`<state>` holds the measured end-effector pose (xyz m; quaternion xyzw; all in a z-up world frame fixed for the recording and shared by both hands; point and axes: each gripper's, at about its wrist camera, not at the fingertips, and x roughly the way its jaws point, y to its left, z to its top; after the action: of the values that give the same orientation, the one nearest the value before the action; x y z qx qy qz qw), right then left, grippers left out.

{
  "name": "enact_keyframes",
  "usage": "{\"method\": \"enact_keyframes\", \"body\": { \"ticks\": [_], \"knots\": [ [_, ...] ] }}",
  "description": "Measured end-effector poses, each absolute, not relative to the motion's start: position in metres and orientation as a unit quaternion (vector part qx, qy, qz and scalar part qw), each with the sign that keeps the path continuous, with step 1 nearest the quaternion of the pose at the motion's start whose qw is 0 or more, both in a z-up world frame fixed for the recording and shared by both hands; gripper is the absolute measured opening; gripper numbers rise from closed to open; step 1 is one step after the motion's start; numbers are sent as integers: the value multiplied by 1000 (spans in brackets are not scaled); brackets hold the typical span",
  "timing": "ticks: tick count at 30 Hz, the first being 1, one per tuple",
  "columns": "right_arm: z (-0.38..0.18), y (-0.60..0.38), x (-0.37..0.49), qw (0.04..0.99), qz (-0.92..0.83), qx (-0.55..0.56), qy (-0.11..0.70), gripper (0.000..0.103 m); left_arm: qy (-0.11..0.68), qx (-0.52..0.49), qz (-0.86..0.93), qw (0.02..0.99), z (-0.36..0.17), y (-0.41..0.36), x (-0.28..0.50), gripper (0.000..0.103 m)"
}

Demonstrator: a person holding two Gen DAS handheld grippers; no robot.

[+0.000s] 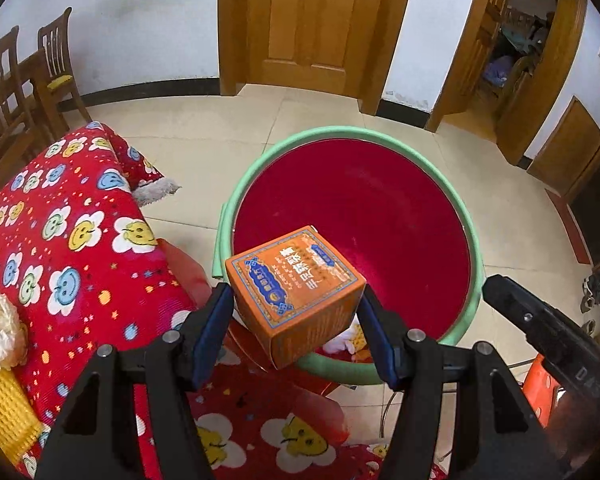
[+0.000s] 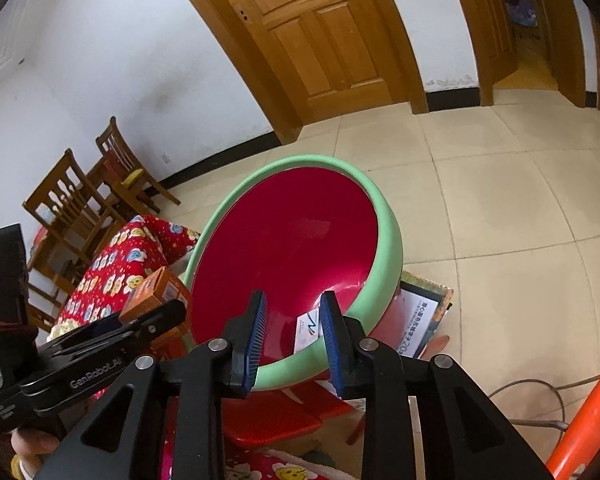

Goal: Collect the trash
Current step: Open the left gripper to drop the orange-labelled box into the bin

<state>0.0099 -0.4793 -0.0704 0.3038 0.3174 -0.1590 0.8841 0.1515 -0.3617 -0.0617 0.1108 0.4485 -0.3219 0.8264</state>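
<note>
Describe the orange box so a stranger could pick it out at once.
Find the big round basin with the green rim and deep red inside, standing on the tiled floor. Over its near edge, the left gripper clamps a small orange carton between blue pads. It is the only orange box, with a blue-bordered printed label on top.

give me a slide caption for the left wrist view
Left gripper holding a small orange cardboard box over the green-rimmed red basin.
</note>
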Motion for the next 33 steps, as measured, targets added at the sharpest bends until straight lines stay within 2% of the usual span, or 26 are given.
{"method": "enact_keyframes", "body": {
  "ticks": [10,14,27,29,31,33],
  "knots": [
    [-67,-481,6,886,-166,304,310,29,454,128,-317,823,-64,-373,153,66],
    [-65,-480,4,886,-166,304,309,29,447,125,-317,827,-60,-373,152,70],
    [-59,-478,0,889,-165,301,304,29,443,113,-316,832,-45,-354,144,71],
    [-56,-475,-2,890,-163,299,301,31,441,108,-316,833,-40,-348,141,71],
    [-53,-472,-4,892,-160,298,299,42,439,105,-314,835,-36,-342,138,71],
    [-50,-468,-6,895,-156,295,296,42,437,102,-313,837,-31,-335,135,71]
  ]
}}
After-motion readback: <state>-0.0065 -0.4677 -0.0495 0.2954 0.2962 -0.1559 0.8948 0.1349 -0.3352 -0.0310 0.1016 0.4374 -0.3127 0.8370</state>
